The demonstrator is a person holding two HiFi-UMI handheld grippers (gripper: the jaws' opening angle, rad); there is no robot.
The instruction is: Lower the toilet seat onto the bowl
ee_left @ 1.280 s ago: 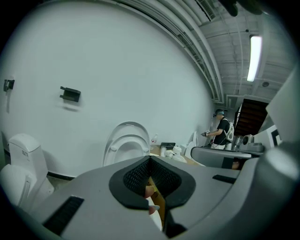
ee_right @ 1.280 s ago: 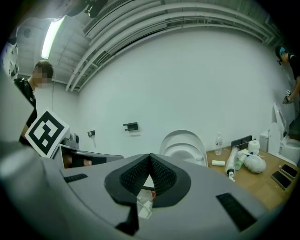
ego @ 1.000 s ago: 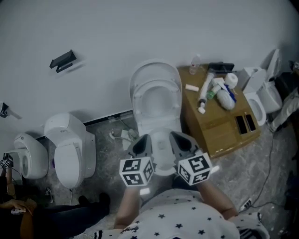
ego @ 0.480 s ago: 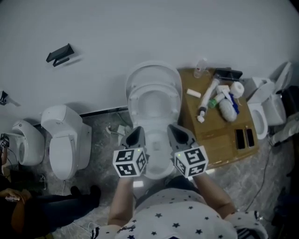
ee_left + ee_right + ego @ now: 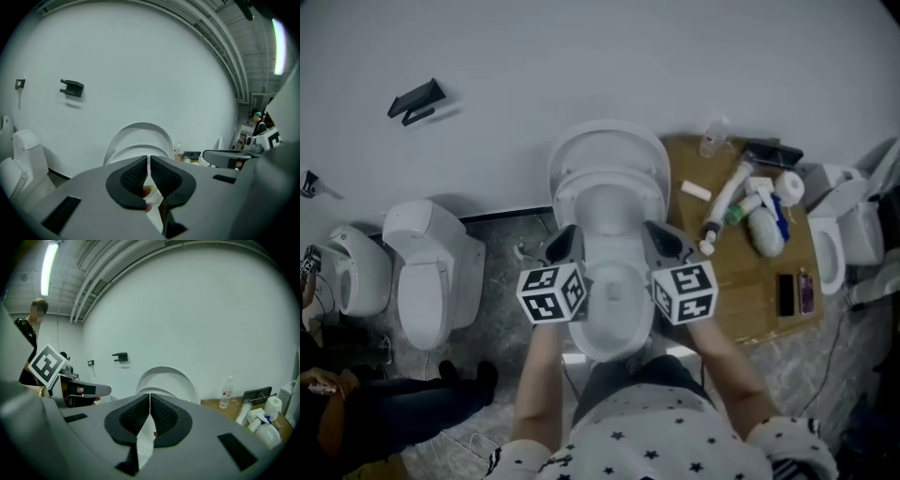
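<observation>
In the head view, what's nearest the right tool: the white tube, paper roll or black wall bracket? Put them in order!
1. White tube, just right of the right tool.
2. Paper roll, farther right on the stand.
3. Wall bracket, far left, on the wall.

We see a wooden stand (image 5: 741, 295) against the white wall (image 5: 581, 56). It carries a clear bottle (image 5: 713, 138), white tubes and a paper roll (image 5: 788, 187), with two dark phones (image 5: 784, 293) near its front edge. A black bracket (image 5: 414, 100) is fixed to the wall. On the left stands a spare toilet (image 5: 427, 281), its lid down.
</observation>
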